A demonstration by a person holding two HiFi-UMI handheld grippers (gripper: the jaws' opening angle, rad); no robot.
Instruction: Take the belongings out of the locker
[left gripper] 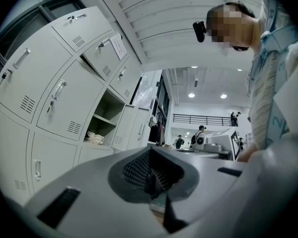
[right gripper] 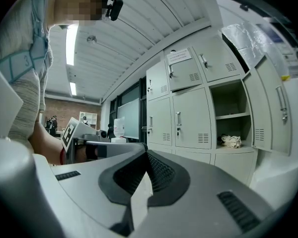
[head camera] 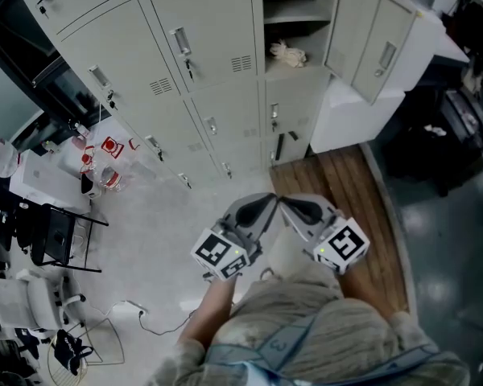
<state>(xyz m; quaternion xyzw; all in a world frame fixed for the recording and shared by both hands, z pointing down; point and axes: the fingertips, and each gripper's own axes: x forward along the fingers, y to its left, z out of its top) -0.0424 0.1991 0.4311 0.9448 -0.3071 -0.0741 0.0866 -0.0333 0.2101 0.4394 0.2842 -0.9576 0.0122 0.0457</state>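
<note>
1. The person stands facing a bank of lockers, with the left gripper (head camera: 267,202) and right gripper (head camera: 288,205) held near the chest, tips angled toward each other and almost touching
2. In the left gripper view, the left gripper (left gripper: 151,182) has its jaws pressed together, nothing between them
3. In the right gripper view, the right gripper (right gripper: 145,175) has its jaws closed too, and empty
4. One locker (head camera: 302,71) stands open, its door (head camera: 378,43) swung out to the right
5. A white cloth bundle (head camera: 288,53) lies on the lower shelf of that locker, well apart from both grippers
6. The doors just left of it are shut
7. A strip of wood floor (head camera: 346,207) runs below the open locker
</note>
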